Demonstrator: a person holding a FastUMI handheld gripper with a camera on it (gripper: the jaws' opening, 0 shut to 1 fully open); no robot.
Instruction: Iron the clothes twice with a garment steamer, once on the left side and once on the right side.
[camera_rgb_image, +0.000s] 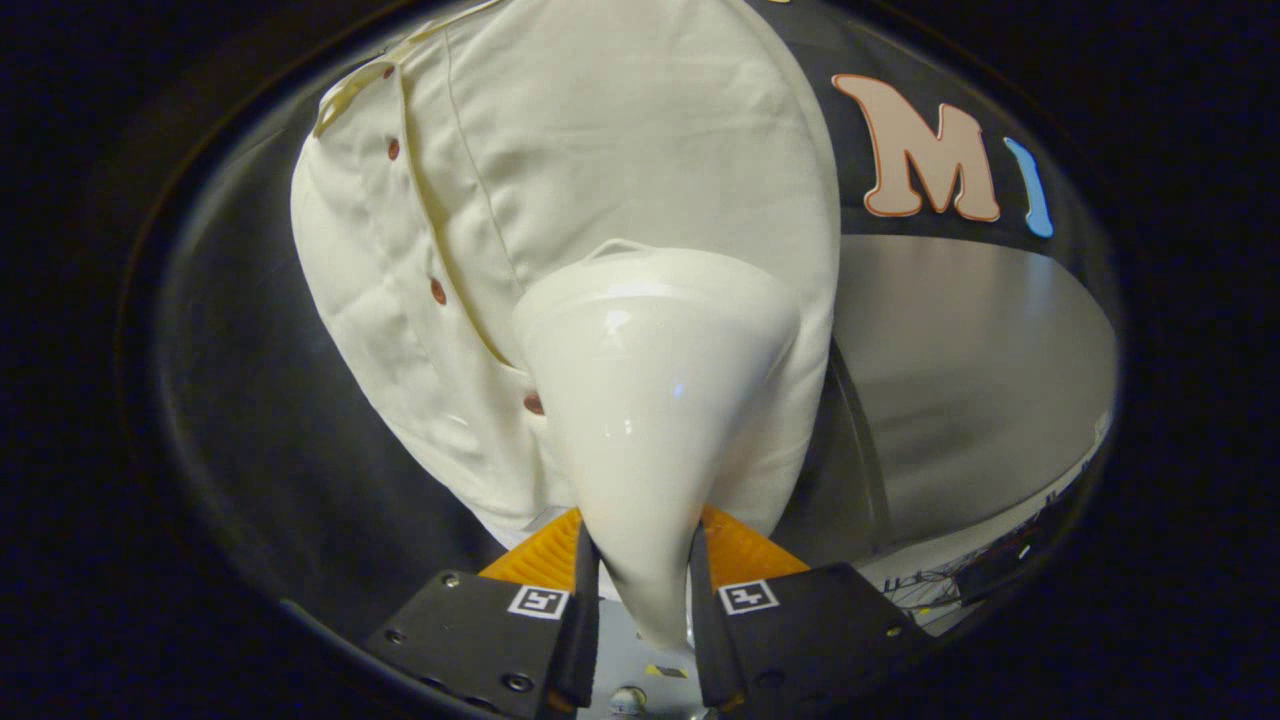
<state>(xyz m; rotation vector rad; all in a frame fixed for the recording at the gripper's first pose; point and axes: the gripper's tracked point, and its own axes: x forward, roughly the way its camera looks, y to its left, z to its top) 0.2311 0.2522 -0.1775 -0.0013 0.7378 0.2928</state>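
Gripper (643, 570) fingers clamped on steamer (650, 400) handle, head laid against cream shirt (560, 200) right of button placket (437, 291); apparently mid-pass; completed passes not determinable.

Dim booth — glare on steamer (650, 390), fisheye-warped.
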